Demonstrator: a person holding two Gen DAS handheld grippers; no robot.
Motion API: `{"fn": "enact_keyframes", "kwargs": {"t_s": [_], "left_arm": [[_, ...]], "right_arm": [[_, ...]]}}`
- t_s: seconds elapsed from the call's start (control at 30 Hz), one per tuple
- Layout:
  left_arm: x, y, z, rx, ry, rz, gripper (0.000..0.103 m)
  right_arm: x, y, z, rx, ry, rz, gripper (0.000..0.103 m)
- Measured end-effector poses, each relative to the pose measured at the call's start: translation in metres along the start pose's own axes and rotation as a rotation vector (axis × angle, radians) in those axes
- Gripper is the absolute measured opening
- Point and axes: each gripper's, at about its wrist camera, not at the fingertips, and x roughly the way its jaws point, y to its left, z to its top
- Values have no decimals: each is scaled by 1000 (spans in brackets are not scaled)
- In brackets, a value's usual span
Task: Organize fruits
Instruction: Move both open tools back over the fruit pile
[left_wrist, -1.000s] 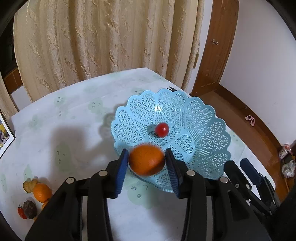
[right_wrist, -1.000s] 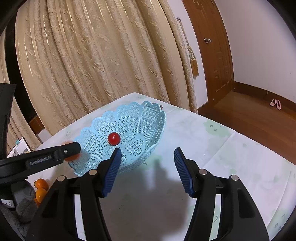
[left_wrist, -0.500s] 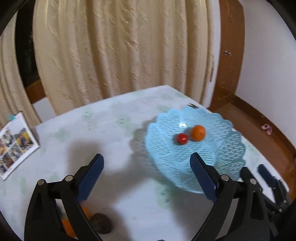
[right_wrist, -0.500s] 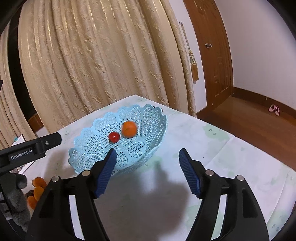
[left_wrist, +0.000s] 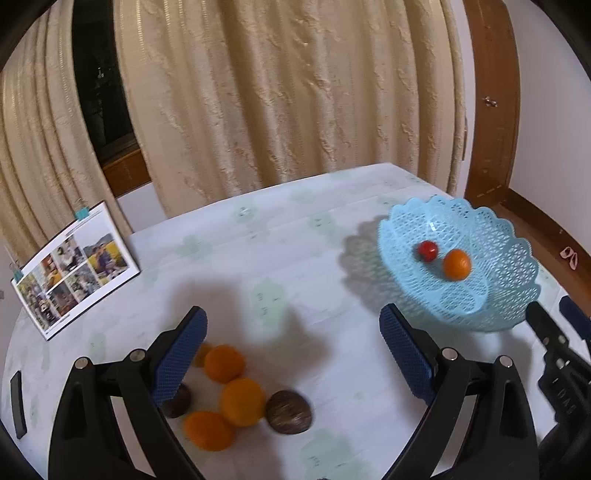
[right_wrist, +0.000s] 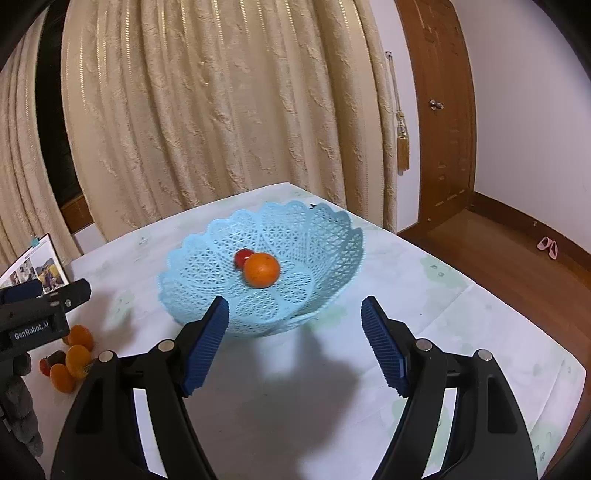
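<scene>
A light blue lattice basket (left_wrist: 513, 273) (right_wrist: 332, 236) stands on the white table and holds an orange (left_wrist: 457, 264) (right_wrist: 261, 269) and a small red tomato (left_wrist: 427, 251) (right_wrist: 242, 256). My left gripper (left_wrist: 291, 350) is open and empty, above a pile of loose fruit: three oranges (left_wrist: 242, 401), a brown round fruit (left_wrist: 288, 411) and a second dark fruit (left_wrist: 177, 406) partly hidden by the left finger. The pile also shows in the right wrist view (right_wrist: 72, 356). My right gripper (right_wrist: 295, 339) is open and empty, just in front of the basket.
A photo booklet (left_wrist: 75, 269) stands at the table's far left edge. A dark flat object (left_wrist: 17, 404) lies at the left edge. Curtains hang behind the table. The table's right edge drops to a wooden floor (right_wrist: 517, 258).
My left gripper let the orange go into the basket, opened wide, and swung left and back over the loose fruit pile. The right gripper stayed open near the basket.
</scene>
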Motion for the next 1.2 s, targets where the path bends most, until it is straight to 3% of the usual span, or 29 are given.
{"fn": "enact_keyframes", "kwargs": {"t_s": [1.0, 1.2], "left_arm": [[-11, 126, -67, -150, 66, 90, 94], [-14, 147, -78, -182, 74, 94, 94]], "right_arm": [[-7, 88, -11, -156, 76, 97, 76], [-2, 104, -17, -164, 136, 196, 76]]}}
